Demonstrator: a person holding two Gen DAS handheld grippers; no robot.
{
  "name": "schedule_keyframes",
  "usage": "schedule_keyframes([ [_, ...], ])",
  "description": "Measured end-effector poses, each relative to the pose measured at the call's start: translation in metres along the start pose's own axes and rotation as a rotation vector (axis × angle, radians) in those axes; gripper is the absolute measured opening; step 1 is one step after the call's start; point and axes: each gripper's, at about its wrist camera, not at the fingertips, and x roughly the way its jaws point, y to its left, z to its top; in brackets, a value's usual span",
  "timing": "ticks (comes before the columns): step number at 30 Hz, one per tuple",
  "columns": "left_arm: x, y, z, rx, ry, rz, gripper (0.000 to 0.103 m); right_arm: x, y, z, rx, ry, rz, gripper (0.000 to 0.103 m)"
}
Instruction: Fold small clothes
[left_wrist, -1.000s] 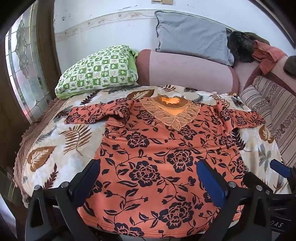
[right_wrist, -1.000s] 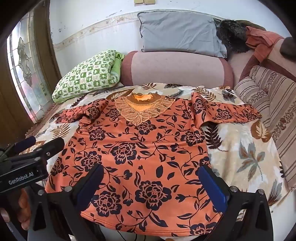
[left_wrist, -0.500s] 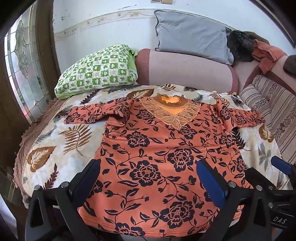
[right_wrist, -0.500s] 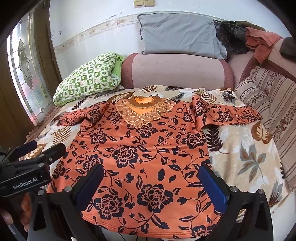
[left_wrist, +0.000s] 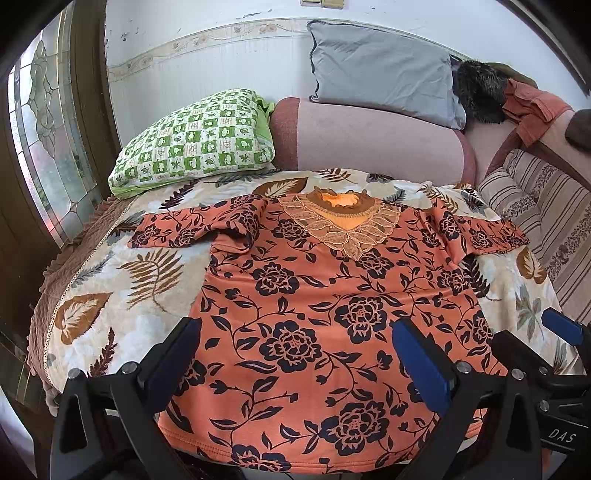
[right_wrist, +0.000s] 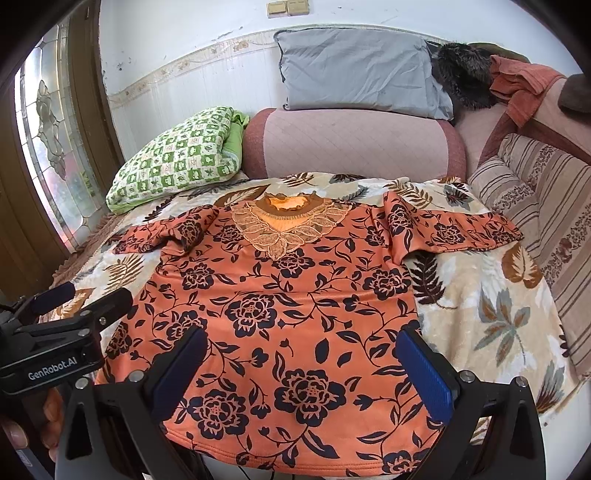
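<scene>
The left gripper (left_wrist: 295, 354) and right gripper (right_wrist: 303, 365) both hang spread wide and empty, blue ribbed pads on black frames, above the hem of an orange blouse (left_wrist: 332, 314). The soft floral knit with its lace leaf collar lies flat, sleeves out, on a plush leaf-print blanket (left_wrist: 110, 295).

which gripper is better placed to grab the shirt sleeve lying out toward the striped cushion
Right. The right gripper is open at the shirt's hem on that sleeve's side; the left gripper, also open, sits farther away.
</scene>
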Motion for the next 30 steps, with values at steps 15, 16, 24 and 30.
schedule_keyframes([
  [15, -0.0003, -0.0003, 0.0007, 0.001, 0.0, 0.001, 0.103, -0.0011, 0.0018, 0.0029, -0.003, -0.009, 0.001, 0.103],
  [16, -0.0003, -0.0002, 0.0007, 0.001, 0.0, 0.0, 0.103, -0.0008, 0.0013, 0.0026, -0.002, -0.009, 0.0, 0.103],
  [24, -0.0002, -0.0005, 0.0016, 0.0, 0.0, 0.0, 0.103, -0.0001, 0.0016, 0.0021, -0.003, -0.007, 0.0, 0.103],
  [30, -0.0001, -0.0002, 0.0011, 0.001, 0.0, 0.0, 0.103, 0.0001, 0.0011, 0.0018, -0.002, -0.007, 0.0, 0.103],
])
